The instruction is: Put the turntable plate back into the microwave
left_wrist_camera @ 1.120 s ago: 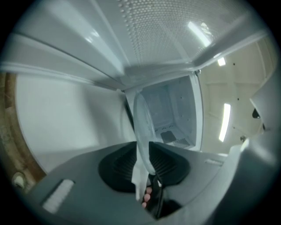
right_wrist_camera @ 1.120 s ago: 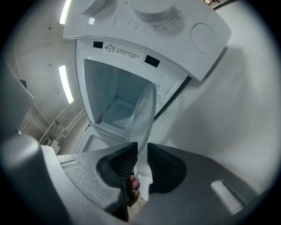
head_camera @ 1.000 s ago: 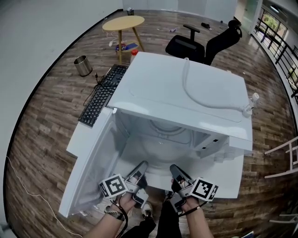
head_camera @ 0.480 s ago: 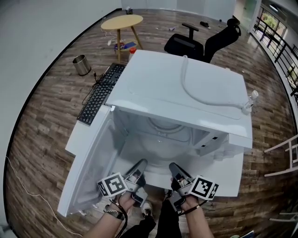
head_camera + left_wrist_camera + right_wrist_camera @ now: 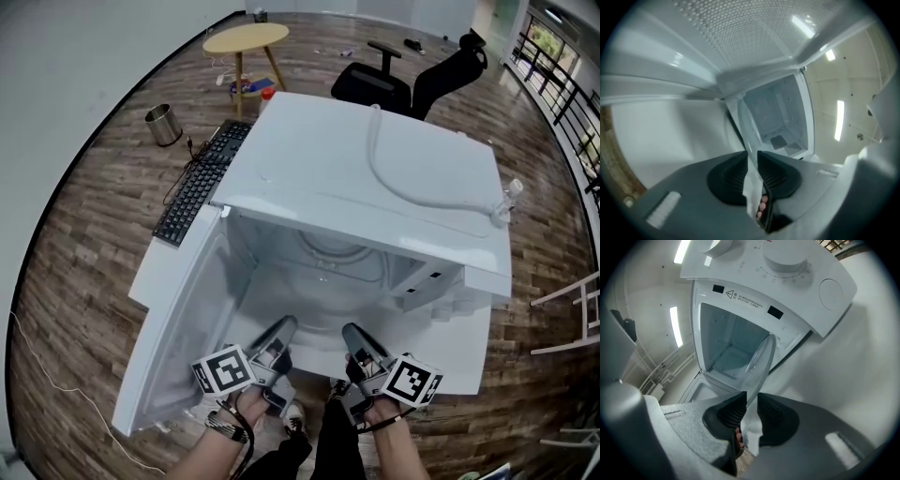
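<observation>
Pinching the clear turntable plate (image 5: 761, 361) by its rim, the left gripper (image 5: 283, 330) and right gripper (image 5: 354, 336) hold it at the microwave's (image 5: 375, 169) open mouth, their jaws having just eased wider. The microwave's warning label (image 5: 740, 297) is too small to read.

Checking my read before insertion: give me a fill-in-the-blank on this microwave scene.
The microwave door stands ___.
In the head view it hangs at the cavity's ___ side.
A black ___ lies beside it.
The turntable plate is ___ yet seated inside.
Missing: open; left; keyboard; not.
</observation>
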